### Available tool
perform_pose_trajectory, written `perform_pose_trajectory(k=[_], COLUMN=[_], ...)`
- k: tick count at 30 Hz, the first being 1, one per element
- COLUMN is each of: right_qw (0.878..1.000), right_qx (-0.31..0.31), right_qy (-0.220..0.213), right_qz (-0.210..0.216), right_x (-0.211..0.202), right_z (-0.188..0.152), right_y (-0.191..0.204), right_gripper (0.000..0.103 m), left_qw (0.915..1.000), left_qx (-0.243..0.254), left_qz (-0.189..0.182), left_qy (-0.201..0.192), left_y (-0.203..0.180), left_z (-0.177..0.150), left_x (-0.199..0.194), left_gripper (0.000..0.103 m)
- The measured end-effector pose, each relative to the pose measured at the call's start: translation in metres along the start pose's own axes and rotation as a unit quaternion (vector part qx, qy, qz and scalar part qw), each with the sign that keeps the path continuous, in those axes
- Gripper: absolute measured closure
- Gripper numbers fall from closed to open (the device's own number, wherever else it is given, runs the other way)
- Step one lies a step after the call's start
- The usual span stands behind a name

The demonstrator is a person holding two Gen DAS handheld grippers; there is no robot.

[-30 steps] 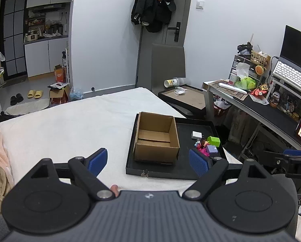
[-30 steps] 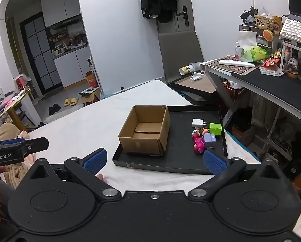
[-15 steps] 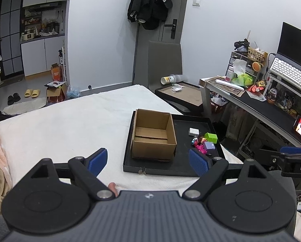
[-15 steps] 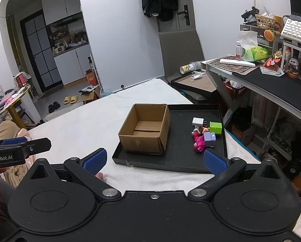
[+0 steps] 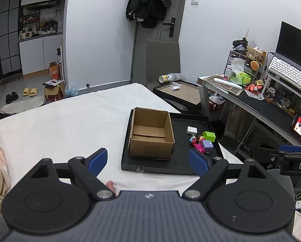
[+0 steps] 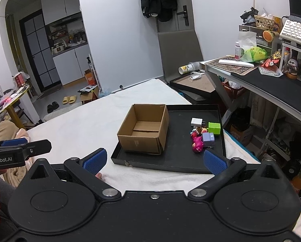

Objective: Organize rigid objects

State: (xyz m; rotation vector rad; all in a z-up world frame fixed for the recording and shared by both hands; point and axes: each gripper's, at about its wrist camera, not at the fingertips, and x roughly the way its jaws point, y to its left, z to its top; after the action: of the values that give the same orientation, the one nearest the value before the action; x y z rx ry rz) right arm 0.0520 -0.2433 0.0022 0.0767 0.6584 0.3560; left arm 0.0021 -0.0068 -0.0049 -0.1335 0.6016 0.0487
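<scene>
Looking down over the white bed (image 5: 69,125), I see the black tray (image 6: 170,161) near its right edge, the empty cardboard box (image 6: 144,133) standing upright on the tray's left side and the small toys beside it on the right: white charger (image 6: 196,122), green cube (image 6: 214,128), purple block (image 6: 208,139), pink figure (image 6: 197,144). My left gripper (image 5: 148,159) and right gripper (image 6: 153,160) both hover short of the tray, jaws spread wide and empty. I'd bring the right one down over the pink figure first, since it lies nearest, closing squarely so neighbours stay put.
</scene>
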Motion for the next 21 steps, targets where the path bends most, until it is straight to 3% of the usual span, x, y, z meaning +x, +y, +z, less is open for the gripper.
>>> perform_pose_trajectory(k=[21], right_qw=[1.0], right_qx=[0.002], right_qy=[0.002], right_qz=[0.004], right_x=[-0.0011], right_z=[-0.0007], right_y=[0.0016], right_gripper=[0.0], left_qw=[1.0], left_qx=[-0.003], left_qz=[-0.003], left_qy=[0.005], left_y=[0.0009], left_z=[0.0013], left_x=[-0.0002], left_gripper=[0.016])
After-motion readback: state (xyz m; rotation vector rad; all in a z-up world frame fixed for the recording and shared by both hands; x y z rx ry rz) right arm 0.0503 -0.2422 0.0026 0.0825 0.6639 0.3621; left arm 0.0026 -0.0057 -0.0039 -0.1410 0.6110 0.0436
